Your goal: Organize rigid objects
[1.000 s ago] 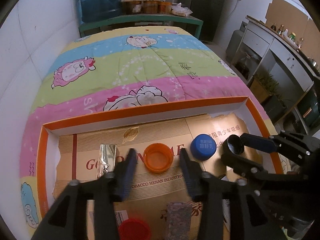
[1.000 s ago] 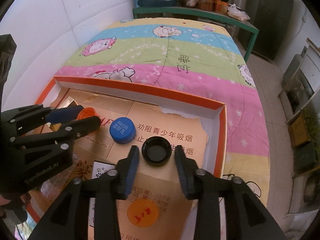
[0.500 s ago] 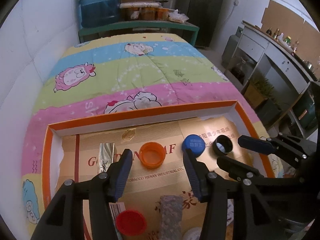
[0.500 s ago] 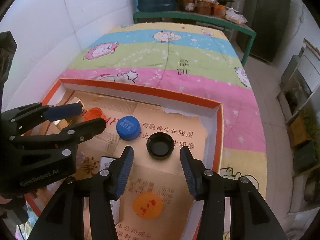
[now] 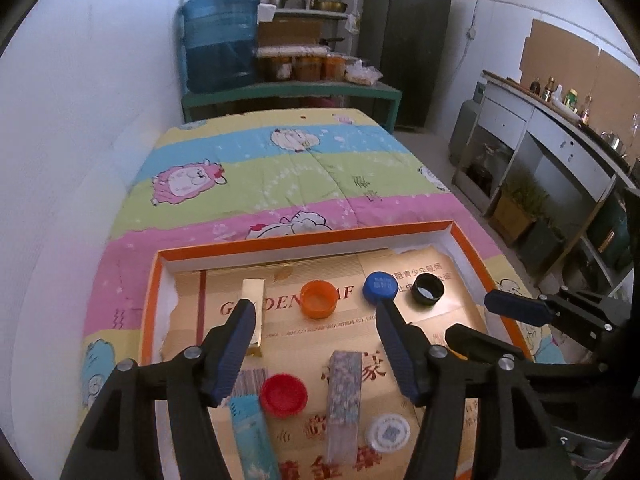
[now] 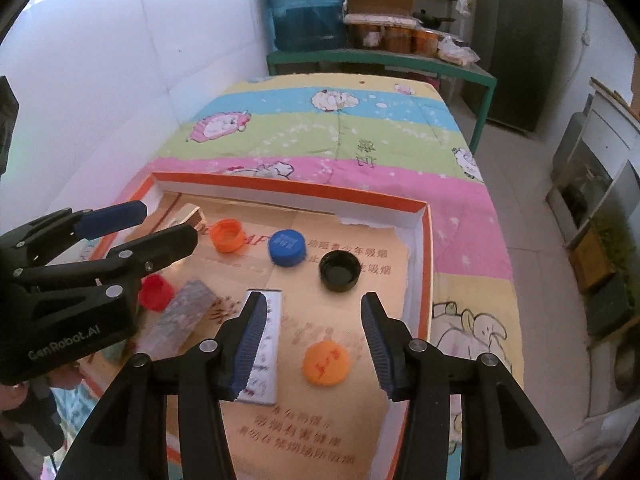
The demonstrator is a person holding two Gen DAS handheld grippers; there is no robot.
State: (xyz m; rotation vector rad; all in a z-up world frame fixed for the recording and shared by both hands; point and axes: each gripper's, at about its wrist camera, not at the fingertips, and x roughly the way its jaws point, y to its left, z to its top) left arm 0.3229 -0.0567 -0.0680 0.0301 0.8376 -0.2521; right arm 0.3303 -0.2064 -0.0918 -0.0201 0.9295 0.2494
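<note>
A bed covered by a striped cartoon-sheep quilt carries an orange-rimmed shallow box lying flat at its near end, lined with printed cardboard.

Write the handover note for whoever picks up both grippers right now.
Left gripper: open, empty, above the middle of the orange-rimmed cardboard tray.
Right gripper: open, empty, above the tray's right side.
Done: three caps sit in a row along the far side: open orange plastic cap, blue plastic cap, open black plastic cap.
Left to sort: red plastic cap, white printed cap, flat orange cap, grey speckled box, gold foil box, light-blue box and white printed box lie scattered nearer.
</note>
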